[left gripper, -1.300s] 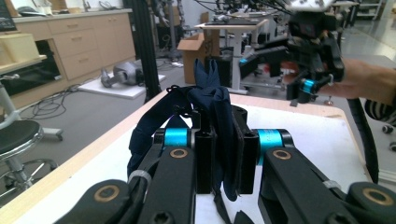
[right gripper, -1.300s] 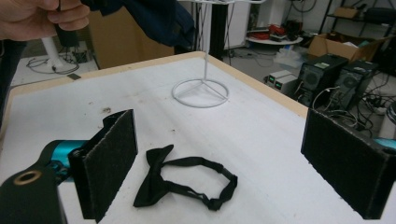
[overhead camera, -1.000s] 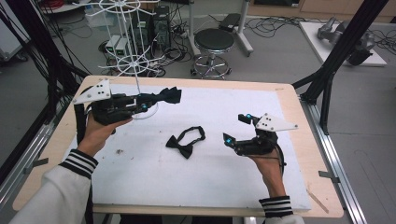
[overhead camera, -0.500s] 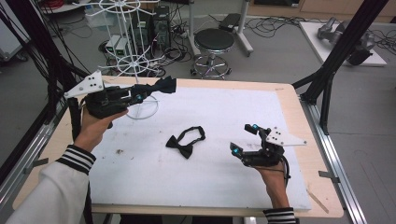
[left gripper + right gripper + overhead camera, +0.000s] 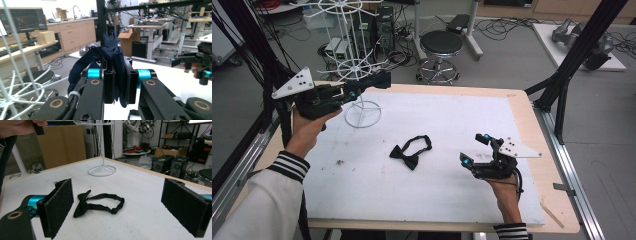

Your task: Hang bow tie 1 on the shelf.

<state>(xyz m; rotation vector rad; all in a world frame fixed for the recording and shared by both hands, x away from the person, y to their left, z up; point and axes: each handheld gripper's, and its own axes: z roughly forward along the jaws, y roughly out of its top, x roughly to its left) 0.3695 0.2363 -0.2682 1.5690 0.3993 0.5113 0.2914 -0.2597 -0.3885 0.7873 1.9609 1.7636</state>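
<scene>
Left gripper (image 5: 379, 80) clamps a navy bow tie (image 5: 115, 62), raised beside the white wire rack (image 5: 354, 65) at table's 11 o'clock. Right gripper (image 5: 474, 150), jaws wide apart, sits low at 4 o'clock. Black bow tie (image 5: 411, 152) lies flat mid-mat, between them; rack's ring base (image 5: 362, 107) stands behind.

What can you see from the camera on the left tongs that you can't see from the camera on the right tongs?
The left gripper view shows the left tongs shut on a dark blue bow tie, with white wire rack arms close by. The right gripper view shows the right tongs open above a black bow tie lying flat on the white table, plus the rack's round base. Both show the wire rack and the table.
</scene>
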